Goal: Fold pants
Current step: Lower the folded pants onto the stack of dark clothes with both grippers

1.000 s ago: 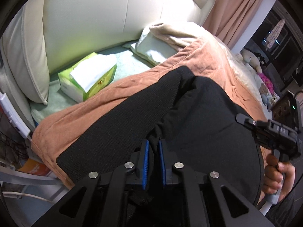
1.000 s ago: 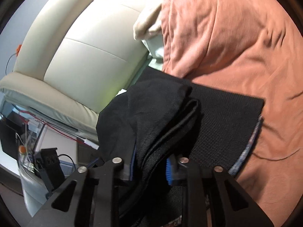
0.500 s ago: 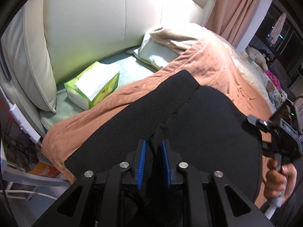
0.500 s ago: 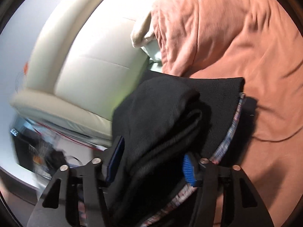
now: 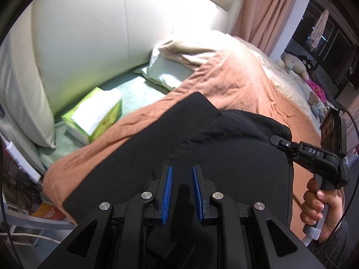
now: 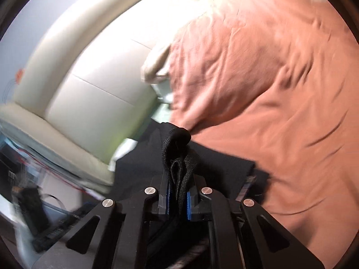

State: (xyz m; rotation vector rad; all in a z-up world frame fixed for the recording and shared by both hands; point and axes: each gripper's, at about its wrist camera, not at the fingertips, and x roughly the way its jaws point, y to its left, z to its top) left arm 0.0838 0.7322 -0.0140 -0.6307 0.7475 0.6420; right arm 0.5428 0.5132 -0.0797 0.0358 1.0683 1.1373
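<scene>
The black pants [image 5: 202,139] lie folded on the orange blanket [image 5: 235,76] at the bed's near corner. My left gripper [image 5: 181,174] is open just above the pants, with nothing between its blue pads. My right gripper [image 6: 178,180] is shut on a bunched fold of the pants [image 6: 177,152] and holds it up off the layer below. In the left wrist view the right gripper [image 5: 280,143] sits at the pants' right edge, held by a hand [image 5: 323,204].
A green tissue box [image 5: 94,116] and a pale pillow [image 5: 168,71] lie on the green sheet by the cream padded headboard [image 5: 101,27]. Stuffed toys [image 5: 294,65] sit far right. Cables and a white power strip [image 5: 20,159] are off the bed's left edge.
My left gripper has opened and let go of the pants. My right gripper has closed tight on a bunch of the fabric, after standing wider around it half a second ago.
</scene>
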